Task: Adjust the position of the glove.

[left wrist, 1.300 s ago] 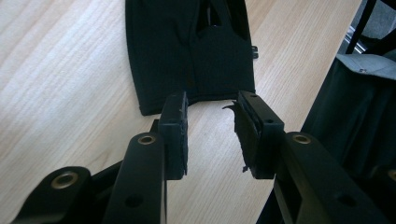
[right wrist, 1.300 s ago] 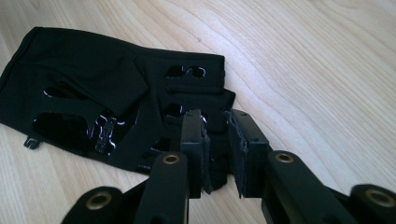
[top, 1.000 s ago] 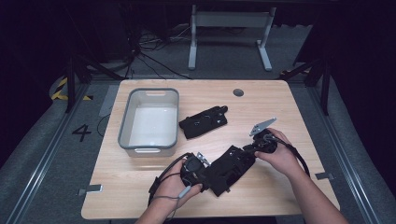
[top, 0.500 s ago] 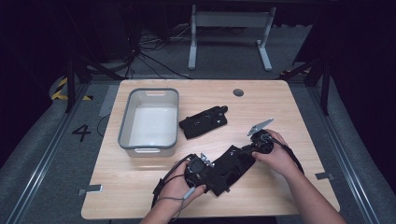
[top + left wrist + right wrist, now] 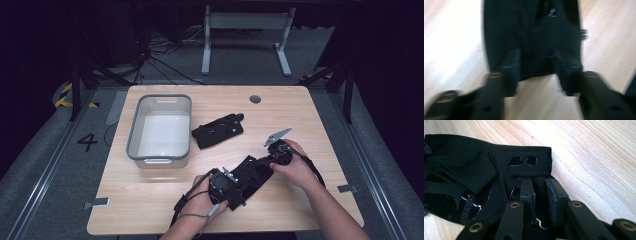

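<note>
The worktop (image 5: 300,107) carries a grey bin (image 5: 161,125) toward its left edge and one black glove (image 5: 218,131) near the centre. A second black glove (image 5: 247,176) lies by the near edge, stretched between both claws. The right claw (image 5: 265,161) has just been closing and pinches a fold at the cuff end; the left claw (image 5: 235,189), also closing, straddles the other end, its grip blurred. Likely step: lifting this glove; next, carry it level toward the bin.

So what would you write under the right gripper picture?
Right gripper pinching a fold of the black fabric piece on the wooden table.
</note>
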### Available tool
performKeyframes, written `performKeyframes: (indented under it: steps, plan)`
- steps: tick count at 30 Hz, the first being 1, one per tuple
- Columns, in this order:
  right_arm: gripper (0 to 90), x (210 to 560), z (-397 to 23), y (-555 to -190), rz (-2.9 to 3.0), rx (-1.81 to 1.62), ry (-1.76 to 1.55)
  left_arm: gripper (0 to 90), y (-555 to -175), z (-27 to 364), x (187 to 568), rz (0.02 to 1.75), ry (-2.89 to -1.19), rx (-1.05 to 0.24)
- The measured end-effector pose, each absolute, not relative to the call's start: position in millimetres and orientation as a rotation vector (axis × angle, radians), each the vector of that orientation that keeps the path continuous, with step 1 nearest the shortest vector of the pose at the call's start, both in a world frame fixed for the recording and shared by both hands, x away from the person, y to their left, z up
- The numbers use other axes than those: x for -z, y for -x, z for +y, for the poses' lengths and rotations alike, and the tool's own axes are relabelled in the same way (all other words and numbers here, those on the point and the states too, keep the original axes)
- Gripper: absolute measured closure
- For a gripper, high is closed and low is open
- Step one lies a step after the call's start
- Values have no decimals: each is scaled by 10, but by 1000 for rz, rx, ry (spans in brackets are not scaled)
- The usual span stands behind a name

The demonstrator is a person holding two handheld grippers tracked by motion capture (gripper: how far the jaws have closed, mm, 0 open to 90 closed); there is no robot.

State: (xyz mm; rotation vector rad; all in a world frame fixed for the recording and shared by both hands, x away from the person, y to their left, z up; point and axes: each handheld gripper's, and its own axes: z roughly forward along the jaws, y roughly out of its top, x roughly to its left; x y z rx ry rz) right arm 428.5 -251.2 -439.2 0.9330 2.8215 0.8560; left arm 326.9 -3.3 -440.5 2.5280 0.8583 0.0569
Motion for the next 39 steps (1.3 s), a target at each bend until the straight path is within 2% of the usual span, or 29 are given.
performKeyframes:
  steps: [1, 2, 4, 7, 12, 21, 28, 39]
  plan:
    - [783, 4388, -2511, -4283, 2823, -853, -930, 745, -3276, -25, 4407, 864, -2520, -54]
    - [783, 4388, -2511, -4283, 2823, -853, -930, 745, -3284, -12, 4404, 868, -2515, -40]
    - [804, 4383, -2504, -4273, 2821, -850, -925, 814, -3291, -4, 4409, 868, -2503, -28]
    - [825, 4374, -2497, -4265, 2819, -844, -914, 843, -3275, -27, 4403, 858, -2512, -54]
    - [846, 4315, -2506, -4224, 2812, -854, -904, 851, -3271, -1, 4363, 836, -2511, -29]
    - [847, 3991, -2595, -3966, 2767, -985, -902, 850, -3310, 132, 4163, 797, -2511, -102]
    - [845, 3845, -2705, -3728, 2725, -1017, -972, 849, -3370, 92, 4074, 732, -2546, -127]
    - [844, 3854, -2765, -3450, 2727, -944, -1080, 845, -3490, -21, 4074, 656, -2639, -102]
